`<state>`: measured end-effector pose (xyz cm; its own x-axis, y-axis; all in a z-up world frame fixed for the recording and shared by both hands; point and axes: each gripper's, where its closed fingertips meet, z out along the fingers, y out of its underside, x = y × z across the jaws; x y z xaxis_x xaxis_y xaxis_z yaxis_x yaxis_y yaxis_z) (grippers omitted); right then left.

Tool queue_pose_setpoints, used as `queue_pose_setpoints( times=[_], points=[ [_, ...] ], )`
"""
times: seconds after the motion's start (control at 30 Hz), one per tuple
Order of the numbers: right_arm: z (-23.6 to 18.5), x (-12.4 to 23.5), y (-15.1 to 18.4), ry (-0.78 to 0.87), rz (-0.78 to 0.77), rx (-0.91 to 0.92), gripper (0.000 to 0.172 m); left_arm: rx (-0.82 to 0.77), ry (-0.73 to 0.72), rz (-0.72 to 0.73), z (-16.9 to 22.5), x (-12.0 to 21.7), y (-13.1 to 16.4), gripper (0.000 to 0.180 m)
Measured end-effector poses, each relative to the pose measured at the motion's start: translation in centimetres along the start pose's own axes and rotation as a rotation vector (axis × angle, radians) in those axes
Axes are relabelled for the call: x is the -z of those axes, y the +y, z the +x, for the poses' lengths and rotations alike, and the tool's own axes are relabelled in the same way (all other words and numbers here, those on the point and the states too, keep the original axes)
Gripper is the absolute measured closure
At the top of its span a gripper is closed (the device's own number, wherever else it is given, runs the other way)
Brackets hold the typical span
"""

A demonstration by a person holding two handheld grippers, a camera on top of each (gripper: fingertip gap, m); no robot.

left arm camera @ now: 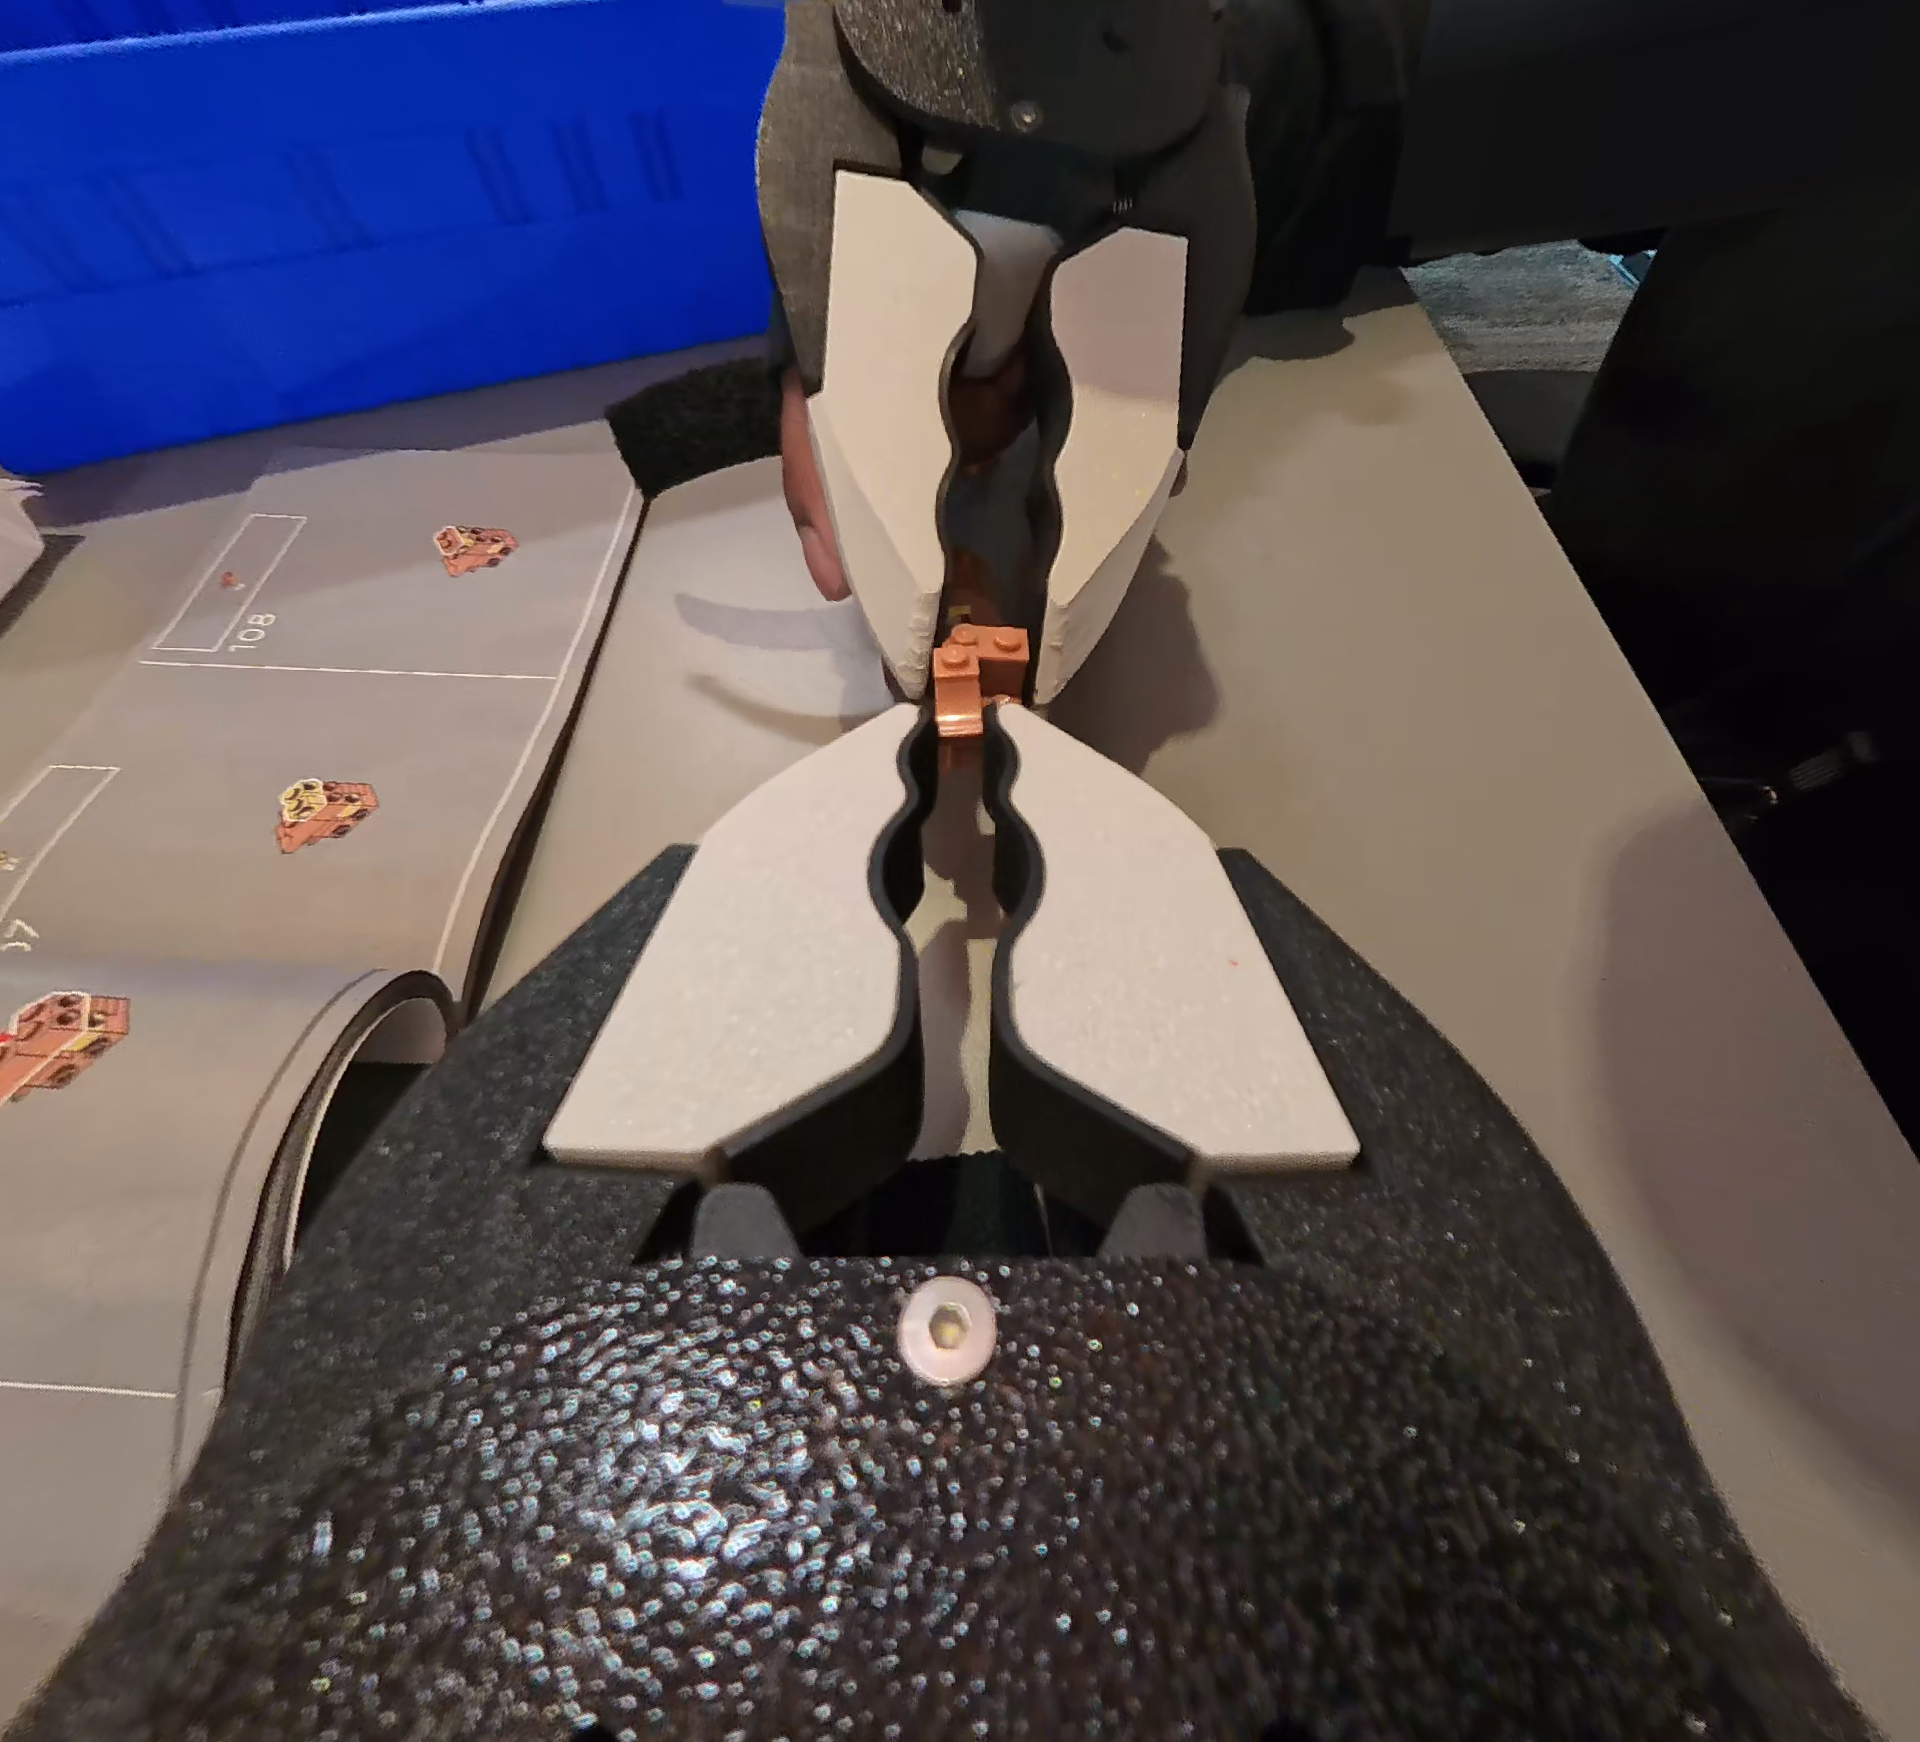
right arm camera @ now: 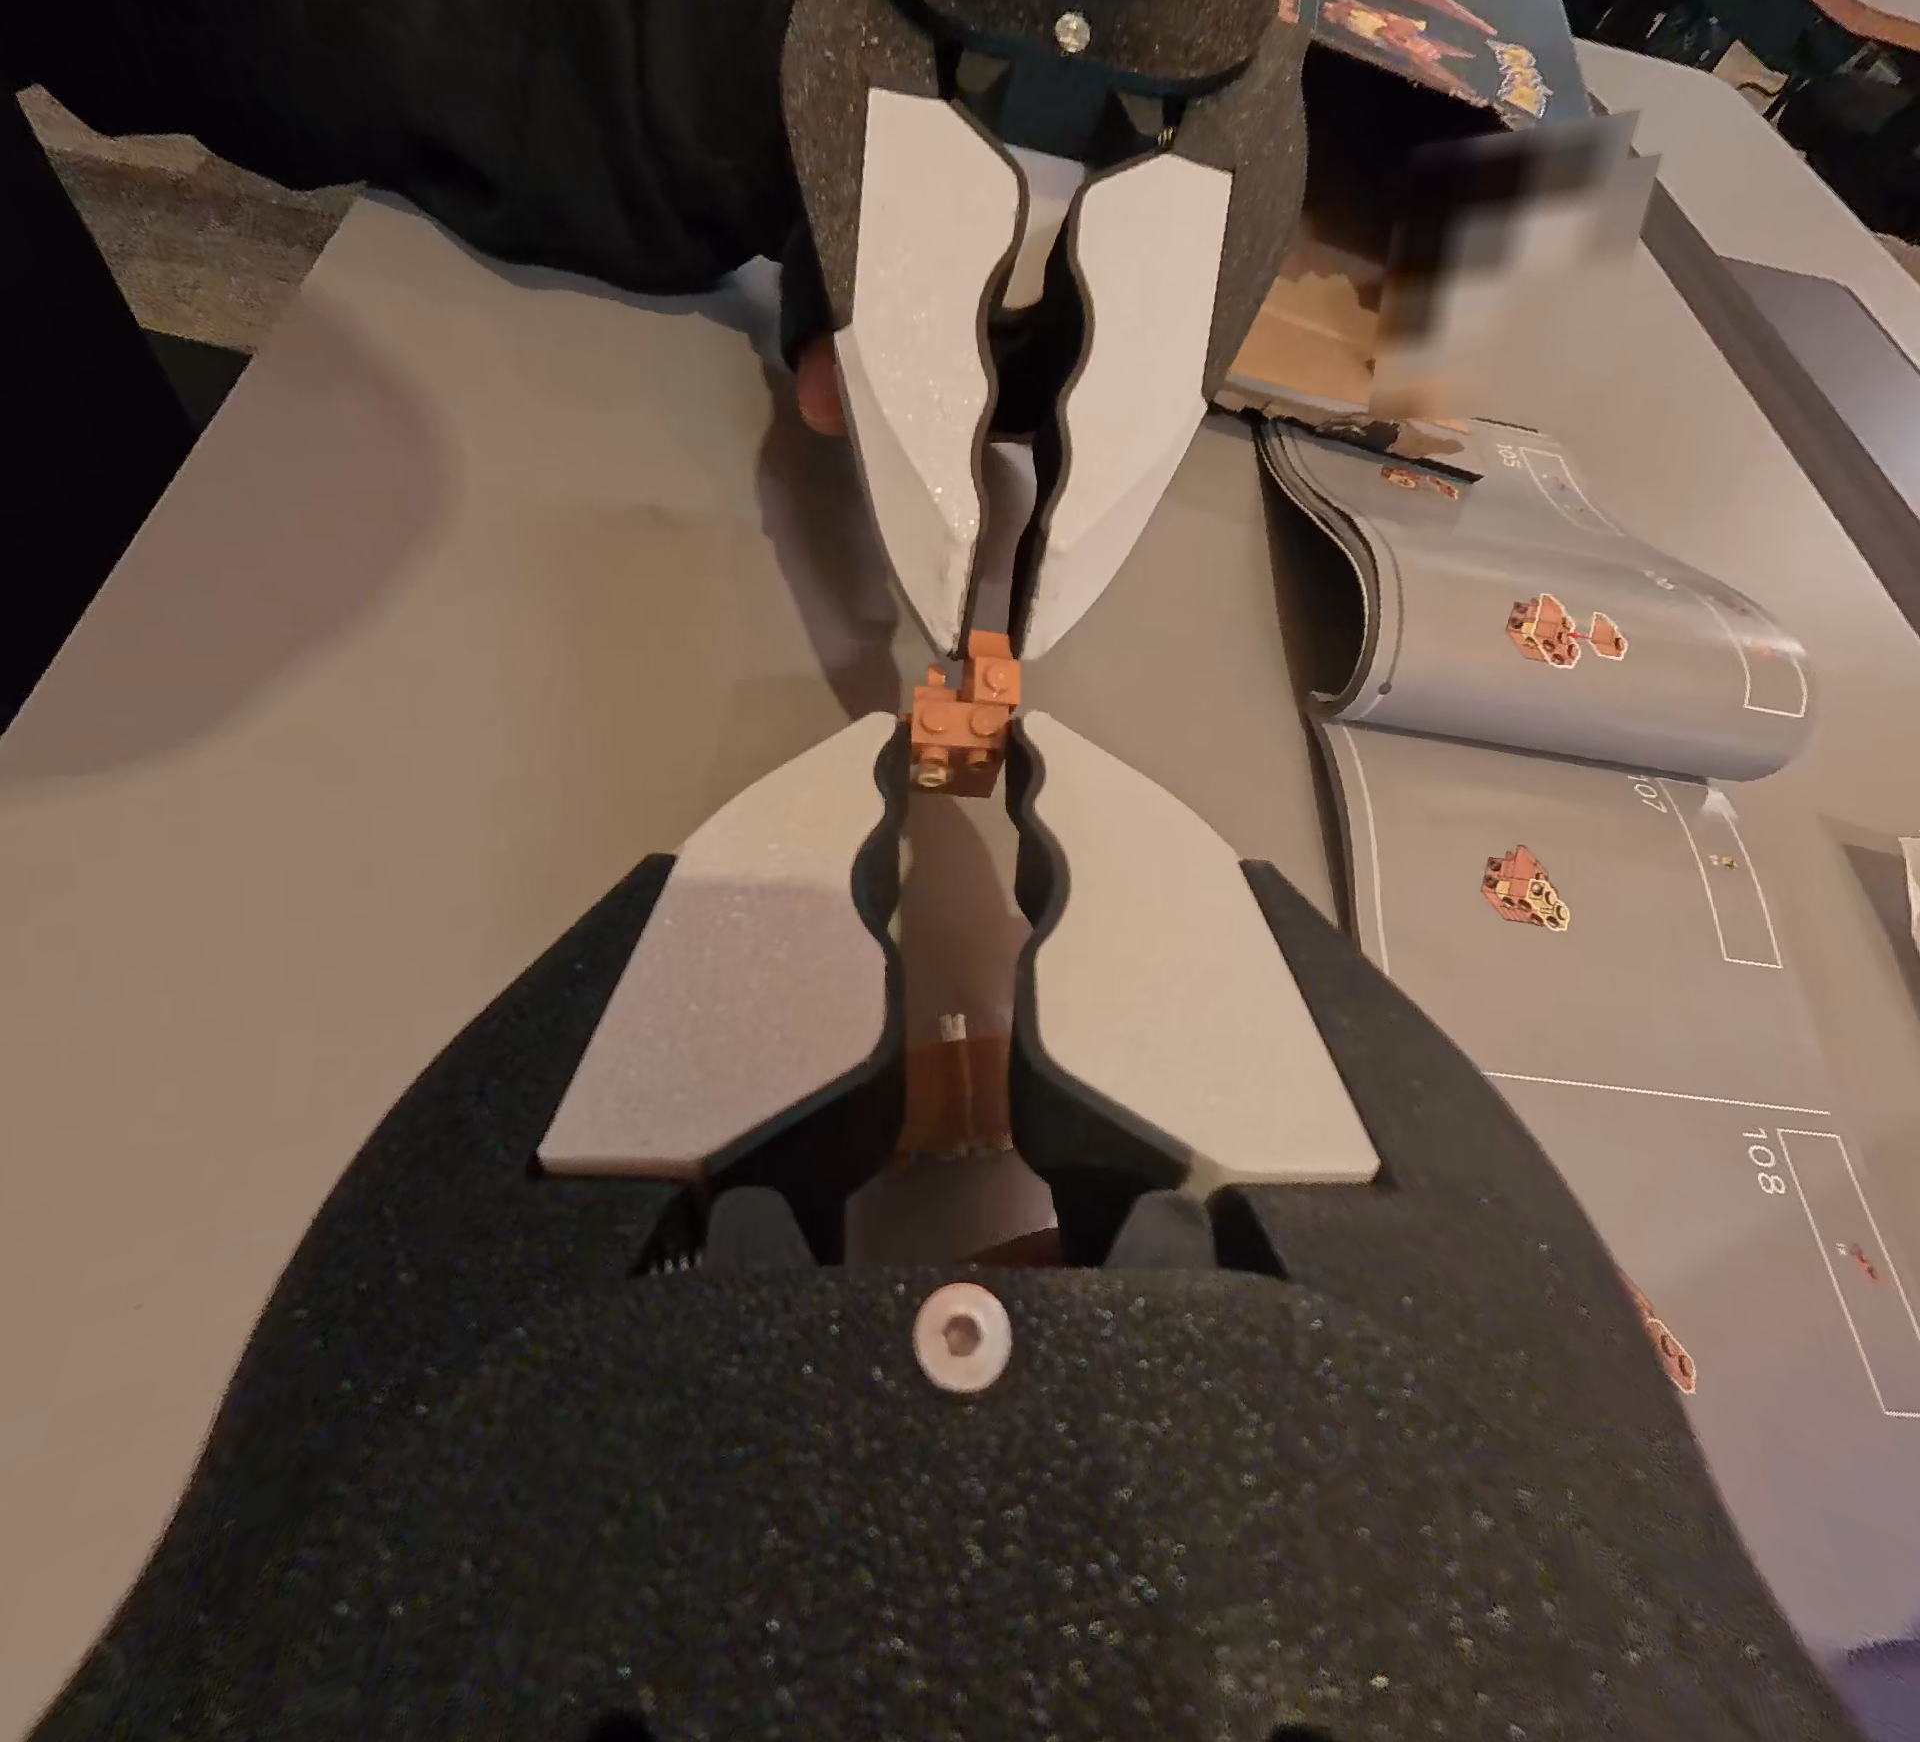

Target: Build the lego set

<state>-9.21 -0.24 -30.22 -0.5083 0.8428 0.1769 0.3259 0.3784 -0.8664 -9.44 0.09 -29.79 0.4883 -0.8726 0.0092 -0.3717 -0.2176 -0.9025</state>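
Left wrist view: left gripper (left arm camera: 961,716) narrow, pinching a thin brown piece (left arm camera: 958,705)
Right wrist view: right gripper (right arm camera: 956,752) clamped on brown brick block (right arm camera: 958,742), pads pressing both sides
Contact: piece and block touch, tip to tip, above grey table (left arm camera: 1351,653)
Around: open booklet (right arm camera: 1558,861) on the table beside the grippers; blue bin (left arm camera: 364,134) behind; box (right arm camera: 1434,9) at the back

A grey table (right arm camera: 520,757) carries an open instruction booklet (right arm camera: 1558,1017) (one page curled over) toward one edge, with a torn cardboard box (right arm camera: 1330,321) and a blue crate (left arm camera: 364,134) at its far edge.
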Motion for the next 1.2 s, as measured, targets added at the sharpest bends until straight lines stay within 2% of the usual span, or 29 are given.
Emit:
queue_pose_setpoints(
  times=[0.3,1.2],
  points=[
    [-0.4,0.0,-0.5,-0.007,0.052,0.008,0.155,-0.074,0.006,-0.003,0.4,0.2,-0.1,0.173],
    [-0.9,-0.2,-1.2,0.015,0.107,0.066,0.155,-0.109,0.023,-0.042,1.1,0.7,0.0,0.173]
  ],
)
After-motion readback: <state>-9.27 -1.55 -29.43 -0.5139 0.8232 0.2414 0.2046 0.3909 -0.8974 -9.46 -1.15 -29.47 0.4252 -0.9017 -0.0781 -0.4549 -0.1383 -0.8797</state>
